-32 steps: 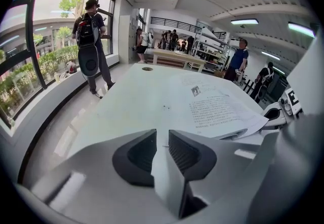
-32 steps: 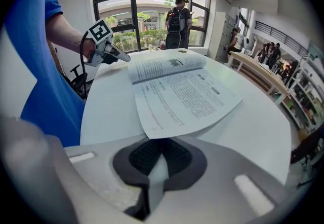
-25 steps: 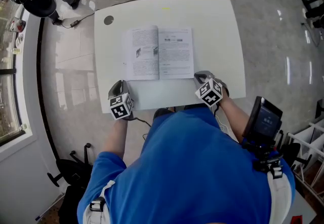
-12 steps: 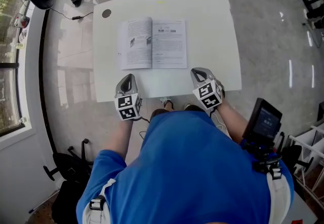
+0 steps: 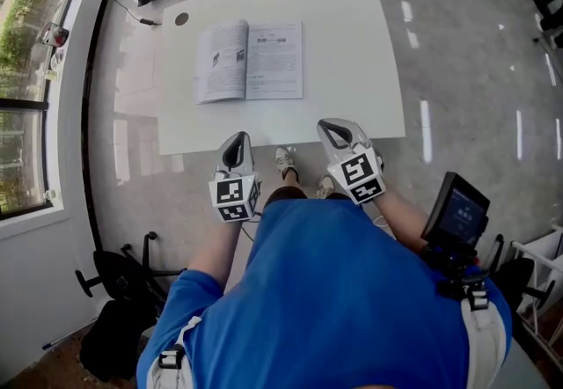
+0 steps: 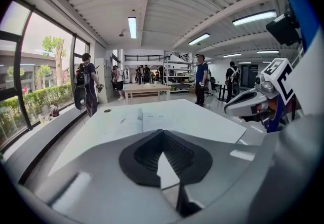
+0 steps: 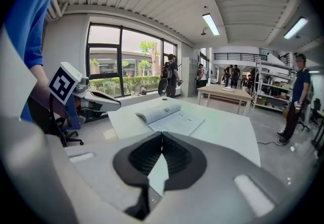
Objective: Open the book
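The book (image 5: 249, 60) lies open and flat on the far left part of the white table (image 5: 352, 70), text pages up. Both grippers hang off the table's near edge, in front of my body, well short of the book. My left gripper (image 5: 235, 143) is shut with nothing between its pads. My right gripper (image 5: 332, 128) is shut and empty too. The left gripper view looks past the closed left gripper (image 6: 162, 132) to the book (image 6: 142, 116) and shows the right gripper (image 6: 248, 104) beside it. From the right gripper (image 7: 162, 134) the book (image 7: 169, 115) lies ahead.
A round cable hole (image 5: 181, 18) sits at the table's far left corner. A black office chair (image 5: 114, 277) stands on the floor at my left, and a dark device (image 5: 457, 211) hangs at my right hip. Several people (image 6: 201, 78) and a wooden table (image 6: 148, 88) are far behind.
Both grippers have drawn back from the table's near edge toward my body and risen. The book has stayed open where it lay.
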Motion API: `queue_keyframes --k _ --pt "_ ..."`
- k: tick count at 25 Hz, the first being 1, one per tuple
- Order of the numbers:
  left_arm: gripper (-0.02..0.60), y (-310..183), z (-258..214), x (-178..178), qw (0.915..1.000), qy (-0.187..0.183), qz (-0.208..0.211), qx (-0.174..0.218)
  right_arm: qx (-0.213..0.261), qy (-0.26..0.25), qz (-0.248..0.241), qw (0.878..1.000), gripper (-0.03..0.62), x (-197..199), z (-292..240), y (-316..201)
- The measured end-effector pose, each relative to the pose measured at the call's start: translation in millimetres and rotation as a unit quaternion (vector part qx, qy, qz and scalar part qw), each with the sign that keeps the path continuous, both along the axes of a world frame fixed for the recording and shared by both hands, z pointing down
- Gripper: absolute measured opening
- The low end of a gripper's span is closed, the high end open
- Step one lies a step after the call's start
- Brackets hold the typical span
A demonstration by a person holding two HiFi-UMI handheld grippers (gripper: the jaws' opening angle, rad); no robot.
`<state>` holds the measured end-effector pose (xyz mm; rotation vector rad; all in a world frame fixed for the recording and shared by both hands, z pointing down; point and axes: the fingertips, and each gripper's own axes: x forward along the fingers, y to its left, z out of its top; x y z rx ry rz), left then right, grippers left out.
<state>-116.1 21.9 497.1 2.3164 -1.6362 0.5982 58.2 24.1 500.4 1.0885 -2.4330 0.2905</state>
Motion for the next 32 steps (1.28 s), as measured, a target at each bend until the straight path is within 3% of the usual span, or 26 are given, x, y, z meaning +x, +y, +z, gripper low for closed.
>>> queue_keyframes --k 8,19,32 --pt "0.008 49.9 -34.3 37.8 0.9965 -0.021 0.055 0.060 0.029 -0.027 0.004 0.999 0.005 -0.1 -28.6 49.2" --pt "0.007 32.4 -57.0 84.7 0.9854 0.001 0.123 0.117 0.064 -0.030 0.038 0.997 0.005 7.4 -54.3 36.3" --pt "0.007 62.7 -74.7 39.3 0.9818 0.022 0.139 0.127 0.082 -0.019 0.066 0.994 0.003 -37.5 -80.3 66.1"
